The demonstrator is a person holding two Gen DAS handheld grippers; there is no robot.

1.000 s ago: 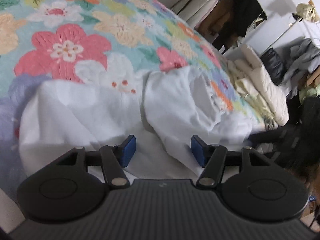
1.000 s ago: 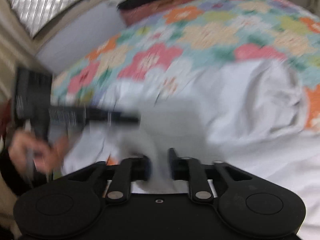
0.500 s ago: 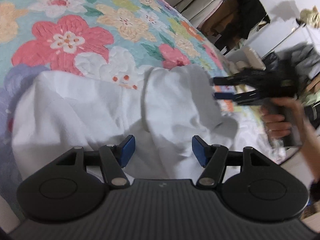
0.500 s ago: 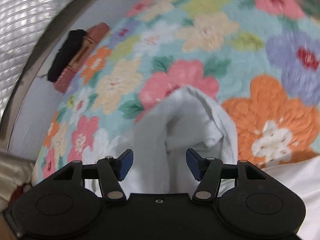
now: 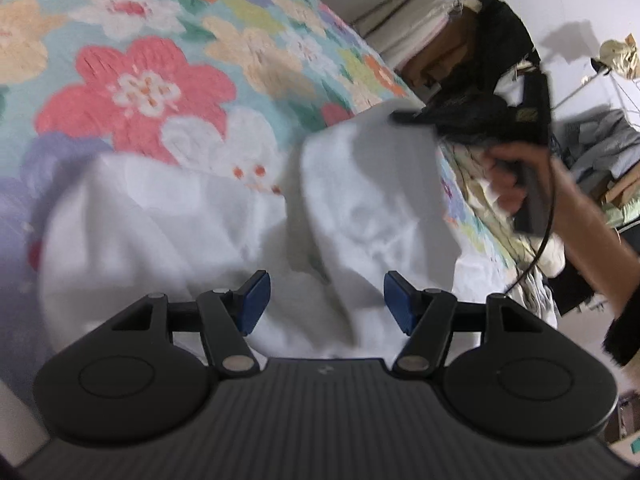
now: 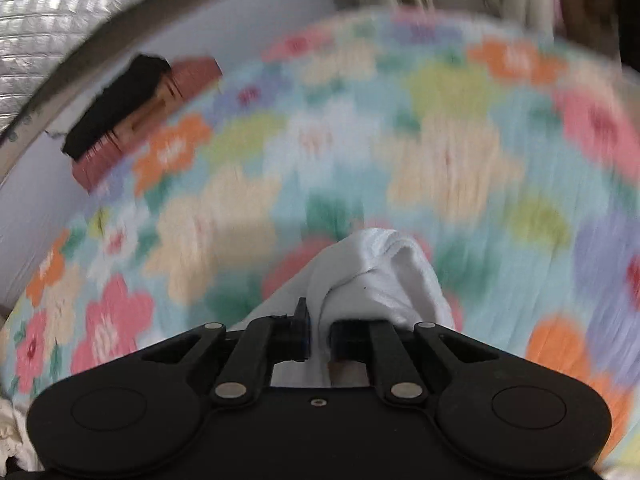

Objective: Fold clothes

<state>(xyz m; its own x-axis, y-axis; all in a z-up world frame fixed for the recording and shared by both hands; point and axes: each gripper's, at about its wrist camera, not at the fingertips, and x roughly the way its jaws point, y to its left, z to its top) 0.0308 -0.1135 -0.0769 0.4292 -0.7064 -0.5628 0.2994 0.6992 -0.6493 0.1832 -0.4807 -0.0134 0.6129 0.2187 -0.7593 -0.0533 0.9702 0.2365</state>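
Note:
A white garment (image 5: 200, 216) lies crumpled on a floral bedspread (image 5: 132, 80). My left gripper (image 5: 324, 304) is open just above the garment's near part, with blue pads on both sides and nothing between them. My right gripper (image 6: 318, 336) is shut on a bunched corner of the white garment (image 6: 376, 268) and holds it lifted above the bedspread (image 6: 440, 152). In the left wrist view the right gripper (image 5: 404, 116) shows at the upper right, pulling that corner of cloth up.
A clothes rack with dark and light garments (image 5: 480, 32) stands beyond the bed's far edge. Piled clothes and bedding (image 5: 600, 144) lie on the right. A black and red object (image 6: 132, 108) rests at the far edge of the bed, by the wall.
My right gripper has shut on the garment's corner and lifted it up off the bed. My left gripper stays open and has barely moved.

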